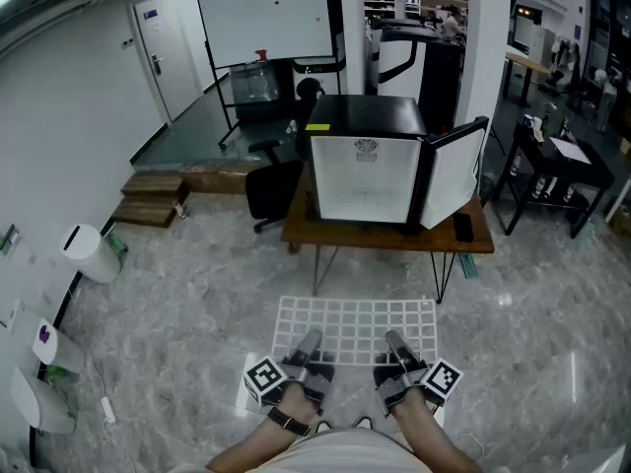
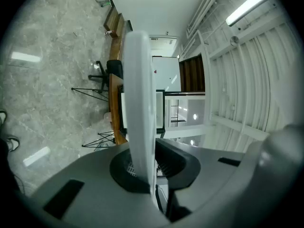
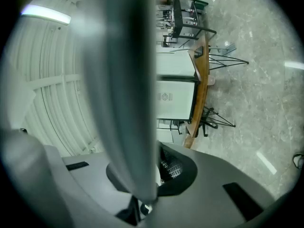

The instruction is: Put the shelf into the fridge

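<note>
A white wire-grid shelf (image 1: pixel 357 328) is held level above the floor in front of me. My left gripper (image 1: pixel 308 348) is shut on its near edge at the left, my right gripper (image 1: pixel 398 348) is shut on the near edge at the right. In the left gripper view the shelf (image 2: pixel 140 108) shows edge-on as a white band running into the jaws; the right gripper view shows the shelf (image 3: pixel 126 80) the same way, blurred. Ahead stands a small black fridge (image 1: pixel 367 161) on a wooden table (image 1: pixel 385 236), its door (image 1: pixel 455 170) swung open to the right and its white inside showing.
A black office chair (image 1: pixel 271 180) stands left of the table. A black phone-like item (image 1: pixel 462 227) lies on the table's right end. A black desk (image 1: pixel 557 166) is at the right, a whiteboard (image 1: pixel 268 16) behind, wooden pallets (image 1: pixel 153 197) and a white bin (image 1: pixel 91 252) at the left.
</note>
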`<state>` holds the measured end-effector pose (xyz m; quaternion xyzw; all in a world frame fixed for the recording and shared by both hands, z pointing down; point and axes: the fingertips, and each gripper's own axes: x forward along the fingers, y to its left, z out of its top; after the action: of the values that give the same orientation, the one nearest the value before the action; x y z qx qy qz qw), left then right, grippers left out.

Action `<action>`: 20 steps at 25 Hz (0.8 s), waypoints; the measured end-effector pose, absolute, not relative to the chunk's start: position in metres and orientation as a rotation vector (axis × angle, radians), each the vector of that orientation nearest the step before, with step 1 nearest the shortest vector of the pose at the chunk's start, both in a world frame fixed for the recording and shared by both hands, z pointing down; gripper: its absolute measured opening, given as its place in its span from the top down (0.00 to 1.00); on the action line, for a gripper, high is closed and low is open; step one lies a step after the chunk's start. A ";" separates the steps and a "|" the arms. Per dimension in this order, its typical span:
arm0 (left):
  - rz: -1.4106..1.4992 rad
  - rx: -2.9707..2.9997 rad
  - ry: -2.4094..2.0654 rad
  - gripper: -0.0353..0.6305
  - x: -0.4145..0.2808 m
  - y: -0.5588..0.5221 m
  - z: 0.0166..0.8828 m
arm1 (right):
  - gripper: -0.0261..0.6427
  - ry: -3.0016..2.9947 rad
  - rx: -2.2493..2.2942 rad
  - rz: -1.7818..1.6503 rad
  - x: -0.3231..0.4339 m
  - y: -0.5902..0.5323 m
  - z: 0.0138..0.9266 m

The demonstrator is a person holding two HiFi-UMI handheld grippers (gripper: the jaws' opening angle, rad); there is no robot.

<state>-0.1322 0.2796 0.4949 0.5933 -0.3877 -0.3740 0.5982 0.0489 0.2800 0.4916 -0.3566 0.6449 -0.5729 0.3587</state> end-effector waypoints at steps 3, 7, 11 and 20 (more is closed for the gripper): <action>-0.869 1.378 -0.901 0.91 -0.129 0.280 0.493 | 0.89 1.666 -0.915 -1.480 0.051 0.280 0.491; -0.870 1.373 -0.907 0.91 -0.127 0.280 0.497 | 0.89 1.669 -0.907 -1.482 0.054 0.279 0.492; -0.876 1.378 -0.898 0.91 -0.123 0.281 0.495 | 0.89 1.670 -0.907 -1.485 0.057 0.280 0.494; -0.867 1.411 -0.901 0.91 -0.110 0.275 0.490 | 0.89 1.658 -0.879 -1.485 0.071 0.272 0.491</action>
<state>-0.1097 0.2747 0.4897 0.6055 -0.3868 -0.3720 0.5877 0.0708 0.2716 0.4911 -0.3420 0.6449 -0.5776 0.3654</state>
